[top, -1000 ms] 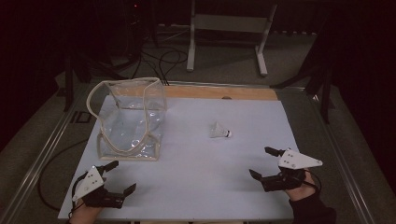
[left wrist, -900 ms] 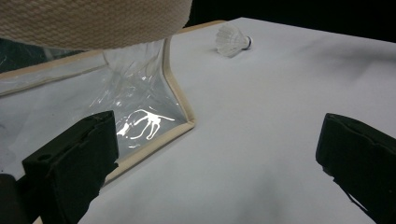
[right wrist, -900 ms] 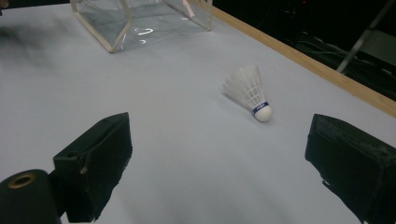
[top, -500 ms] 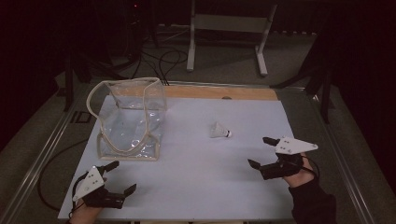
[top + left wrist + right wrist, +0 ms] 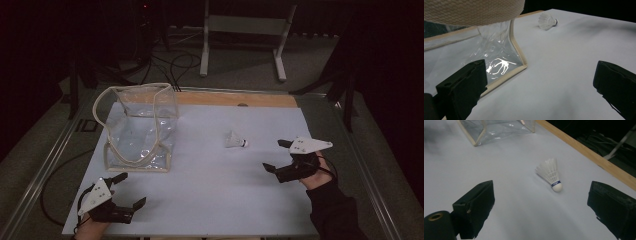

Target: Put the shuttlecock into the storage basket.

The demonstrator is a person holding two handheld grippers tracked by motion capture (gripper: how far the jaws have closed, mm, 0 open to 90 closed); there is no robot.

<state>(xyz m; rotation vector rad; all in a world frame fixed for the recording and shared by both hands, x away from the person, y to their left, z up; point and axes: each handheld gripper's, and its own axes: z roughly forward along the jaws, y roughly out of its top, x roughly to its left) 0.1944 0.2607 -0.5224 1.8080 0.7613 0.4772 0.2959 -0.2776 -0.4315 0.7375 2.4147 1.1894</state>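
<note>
A white shuttlecock [image 5: 235, 140] lies on its side on the white table top, right of centre, its cork pointing right. It also lies ahead of my right gripper's jaws, shuttlecock [image 5: 550, 174]. My right gripper [image 5: 278, 155] hovers open just right of it, jaws wide apart and empty. A clear plastic bag [image 5: 140, 130] with cream trim and a cream handle stands open at the left. My left gripper [image 5: 128, 190] rests open near the front left corner, below the bag [image 5: 496, 57]; the shuttlecock [image 5: 547, 21] lies far ahead.
A wooden strip [image 5: 235, 99] runs along the table's far edge. Beyond it stand a white metal frame [image 5: 245, 30] and cables on the floor. Metal rails border the table left and right.
My right gripper has moved forward and up the table toward the shuttlecock. The left gripper, bag and shuttlecock have stayed put.
</note>
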